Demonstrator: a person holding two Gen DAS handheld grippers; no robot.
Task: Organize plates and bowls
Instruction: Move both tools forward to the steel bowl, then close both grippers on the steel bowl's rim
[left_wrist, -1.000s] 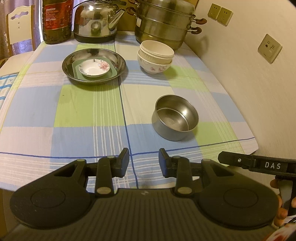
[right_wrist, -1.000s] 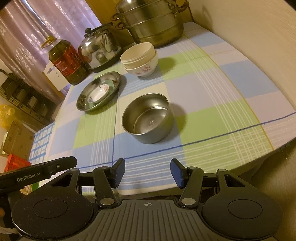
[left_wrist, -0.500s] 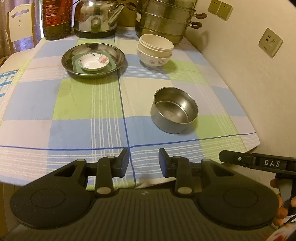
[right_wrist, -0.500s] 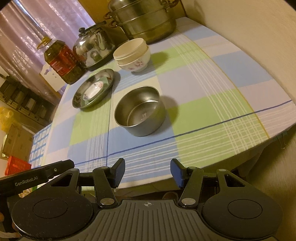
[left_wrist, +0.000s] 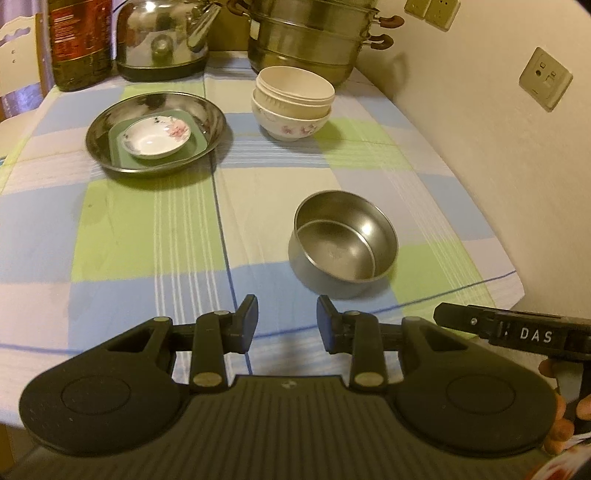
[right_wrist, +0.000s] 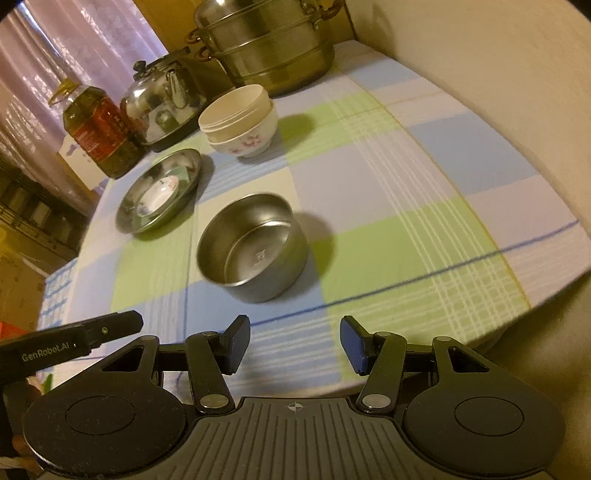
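Steel bowl (left_wrist: 343, 243) empty, upright, matte, on checked counter (left_wrist: 147, 229) near front edge. Left gripper (left_wrist: 287, 323) and right gripper (right_wrist: 293, 343) both released, holding nothing, short of bowl. Wall sockets (left_wrist: 546, 78) visible only in left view; purple curtain (right_wrist: 74, 48) only in right.

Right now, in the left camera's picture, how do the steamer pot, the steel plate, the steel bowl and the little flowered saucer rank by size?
1. Steamer pot, though its top is cut off.
2. Steel plate.
3. Steel bowl; it sits nearer the camera, so its size is flattered.
4. Saucer.
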